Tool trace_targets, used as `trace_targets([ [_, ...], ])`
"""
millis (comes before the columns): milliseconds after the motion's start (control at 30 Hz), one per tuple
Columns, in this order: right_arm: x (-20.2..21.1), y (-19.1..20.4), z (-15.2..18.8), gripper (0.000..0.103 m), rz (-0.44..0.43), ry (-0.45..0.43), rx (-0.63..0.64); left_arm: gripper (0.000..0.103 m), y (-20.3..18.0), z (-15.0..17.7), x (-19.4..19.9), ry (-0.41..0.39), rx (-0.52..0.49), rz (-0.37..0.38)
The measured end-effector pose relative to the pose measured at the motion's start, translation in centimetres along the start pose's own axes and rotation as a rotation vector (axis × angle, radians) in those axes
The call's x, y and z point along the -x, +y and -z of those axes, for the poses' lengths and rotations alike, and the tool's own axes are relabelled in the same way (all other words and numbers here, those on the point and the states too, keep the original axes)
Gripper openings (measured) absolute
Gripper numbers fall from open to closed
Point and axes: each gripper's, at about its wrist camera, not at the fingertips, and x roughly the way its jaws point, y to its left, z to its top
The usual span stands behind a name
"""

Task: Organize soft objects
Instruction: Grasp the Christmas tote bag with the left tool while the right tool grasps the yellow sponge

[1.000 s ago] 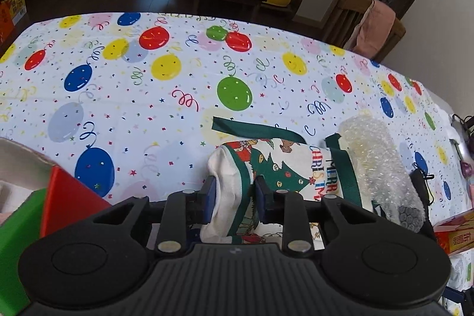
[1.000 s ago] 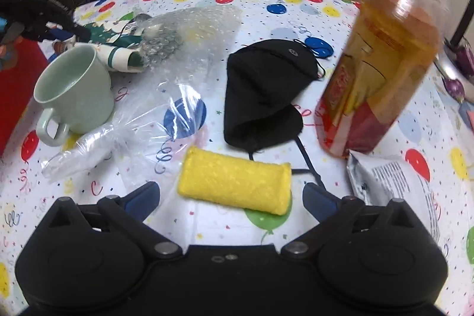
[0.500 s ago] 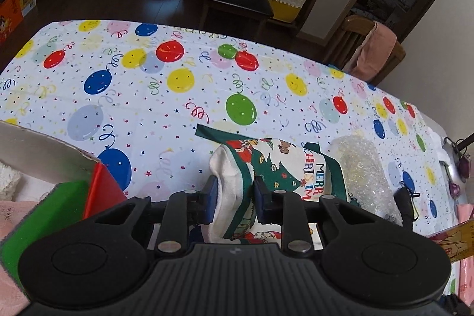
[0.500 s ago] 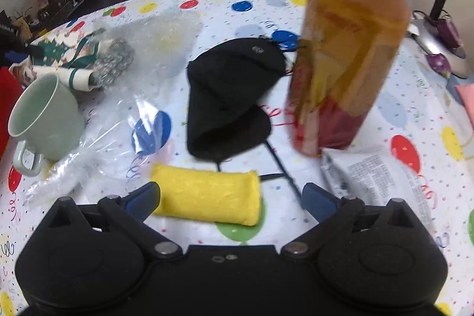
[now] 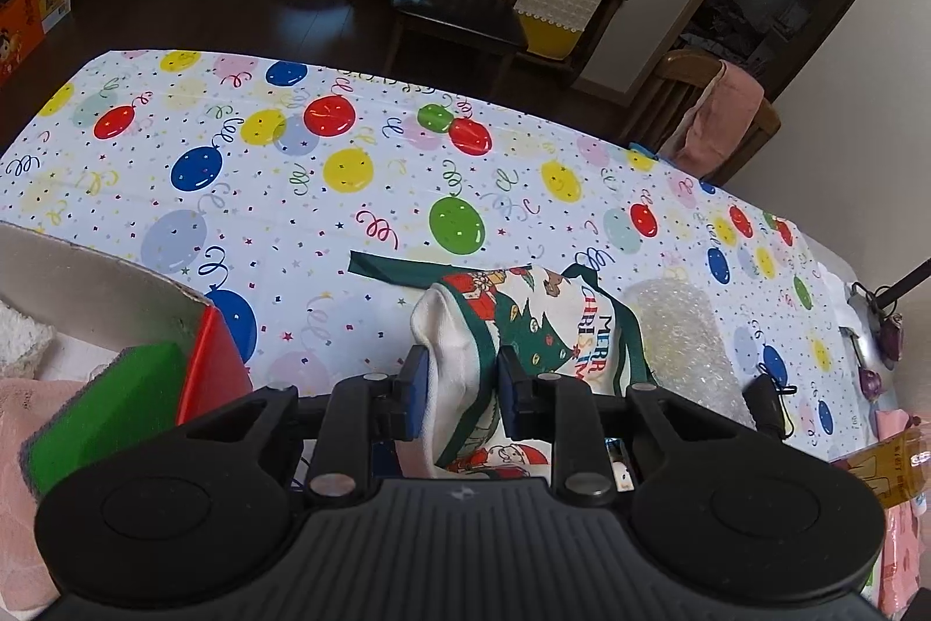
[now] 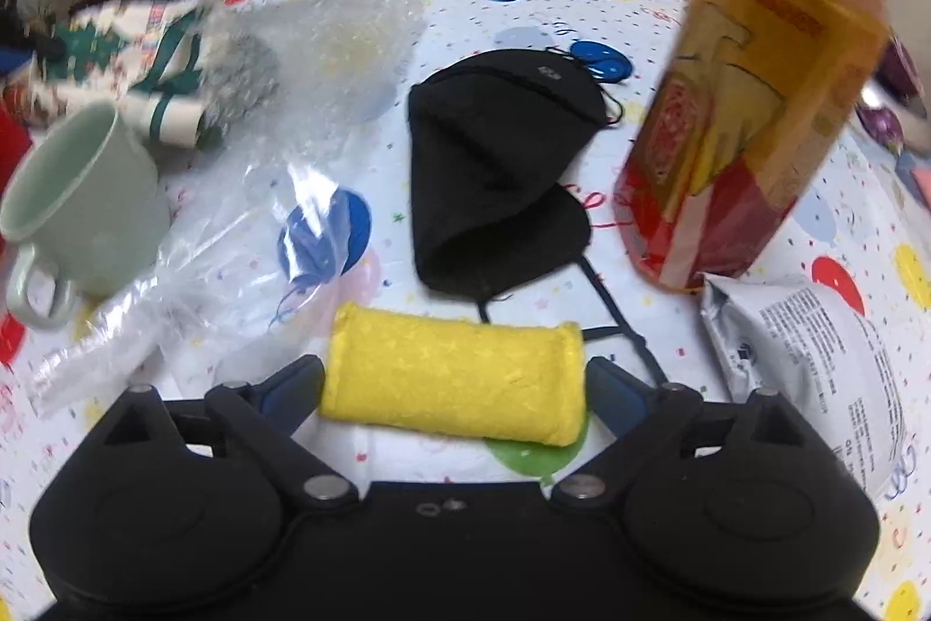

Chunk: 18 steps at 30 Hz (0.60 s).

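My left gripper (image 5: 462,376) is shut on the white edge of a Christmas-print cloth (image 5: 558,330), which hangs from the pads and trails onto the balloon tablecloth (image 5: 349,167). The same cloth (image 6: 116,39) shows blurred at the far left of the right wrist view. My right gripper (image 6: 454,385) straddles a yellow sponge roll (image 6: 454,365) lying crosswise on the table. Its jaws are closing, one fingertip at each end of the roll, and the roll is not squeezed. A black face mask (image 6: 500,167) lies just beyond the sponge.
A red and green box (image 5: 145,388) with a cardboard flap stands left of my left gripper, with pink fabric (image 5: 23,423) in it. Bubble wrap (image 6: 337,56), a clear bag (image 6: 233,242), a pale green mug (image 6: 81,196), an orange jar (image 6: 750,97) and a silver packet (image 6: 814,359) crowd the right side.
My left gripper has risen, lifting the Christmas cloth higher off the table. My right gripper has come down onto the yellow sponge, whose ends now sit between the fingertips.
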Motion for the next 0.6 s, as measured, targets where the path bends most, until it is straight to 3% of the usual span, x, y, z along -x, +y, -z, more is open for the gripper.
trace_targets([
  [233,1.3,0.1,0.3,0.082,0.023,-0.026,-0.003,0.022,-0.2,0.2,1.1,-0.016,0.01,0.017],
  [600,9.0,-1.5,1.8,0.081,-0.033,-0.076,-0.066,0.02,0.1,0.8,6.0,-0.059,0.034,0.115],
])
